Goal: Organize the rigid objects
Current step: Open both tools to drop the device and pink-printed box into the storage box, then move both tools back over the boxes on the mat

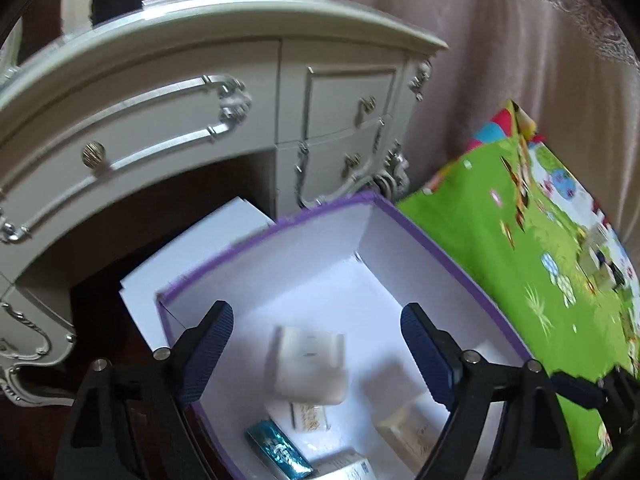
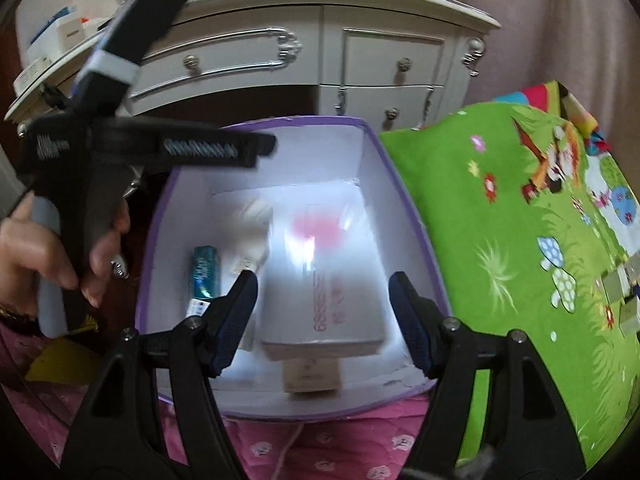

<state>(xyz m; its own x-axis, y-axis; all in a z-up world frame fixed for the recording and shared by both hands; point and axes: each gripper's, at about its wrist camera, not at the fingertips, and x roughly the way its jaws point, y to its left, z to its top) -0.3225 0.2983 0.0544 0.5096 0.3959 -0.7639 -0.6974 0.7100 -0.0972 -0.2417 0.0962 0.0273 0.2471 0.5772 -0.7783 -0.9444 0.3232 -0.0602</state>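
Observation:
A purple-rimmed white storage box (image 1: pixel 440 248) (image 2: pixel 400 184) holds several small cartons. In the left wrist view my left gripper (image 1: pixel 316 354) is open above the box; a blurred white carton (image 1: pixel 310 364) is between and below its fingers, not touched. A teal carton (image 1: pixel 278 454) (image 2: pixel 205 266) lies at the box's edge. In the right wrist view my right gripper (image 2: pixel 322 320) is open above a large white carton with pink print (image 2: pixel 320 280), blurred, inside the box. The left gripper's body (image 2: pixel 100 148) shows at upper left, held by a hand.
A white dresser with drawers (image 1: pixel 160 120) (image 2: pixel 320 60) stands behind the box. A green cartoon-print mat (image 1: pixel 540 260) (image 2: pixel 520 240) lies to the right, with a few small cartons (image 2: pixel 624 300) on it. A white lid (image 1: pixel 192 264) lies beside the box. Pink quilt (image 2: pixel 320 448) in front.

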